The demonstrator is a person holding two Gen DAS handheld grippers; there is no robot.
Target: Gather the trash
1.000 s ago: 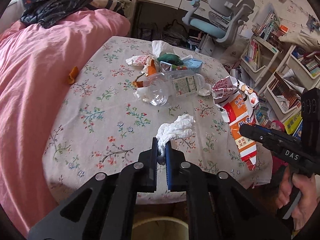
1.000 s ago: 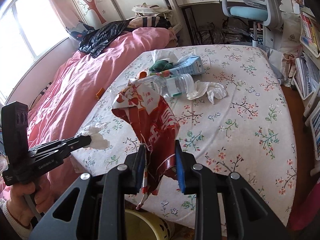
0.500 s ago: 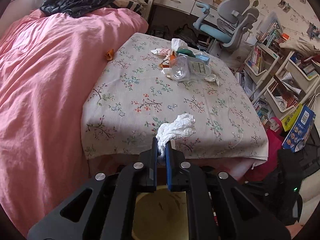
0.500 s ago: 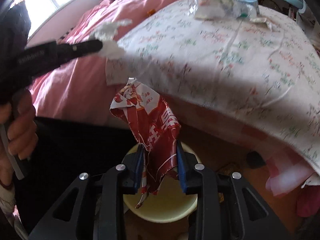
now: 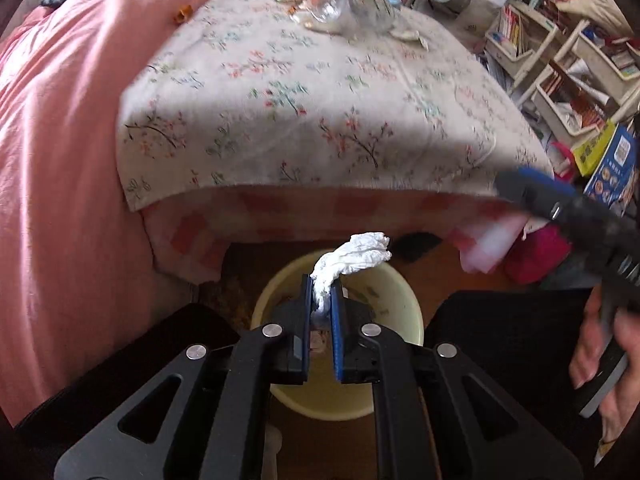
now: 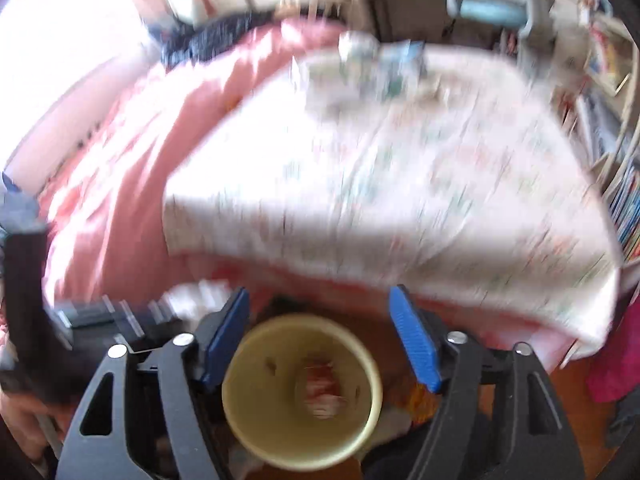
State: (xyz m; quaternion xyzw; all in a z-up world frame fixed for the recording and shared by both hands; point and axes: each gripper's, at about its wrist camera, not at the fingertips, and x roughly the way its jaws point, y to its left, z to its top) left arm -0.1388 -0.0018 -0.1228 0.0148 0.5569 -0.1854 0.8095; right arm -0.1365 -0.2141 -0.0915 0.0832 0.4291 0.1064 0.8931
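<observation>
My left gripper (image 5: pixel 321 284) is shut on a crumpled white tissue (image 5: pixel 354 254) and holds it right above the yellow bin (image 5: pixel 276 292) on the floor. My right gripper (image 6: pixel 320 300) is open and empty above the same bin (image 6: pixel 240 412); the red snack wrapper (image 6: pixel 324 390) lies inside it. That view is blurred. The right gripper also shows in the left wrist view (image 5: pixel 520 192) at the right, by the table edge. More trash, with a clear plastic bottle (image 5: pixel 348 6), lies at the table's far end.
The table with a floral cloth (image 5: pixel 320 100) stands just beyond the bin. A pink quilt on a bed (image 5: pixel 60 120) is on the left. Shelves with books (image 5: pixel 560 60) and a red bag (image 5: pixel 536 252) are on the right.
Both grippers came down from the table to the bin. My right gripper opened and the red wrapper dropped into the bin. My left gripper still holds the tissue.
</observation>
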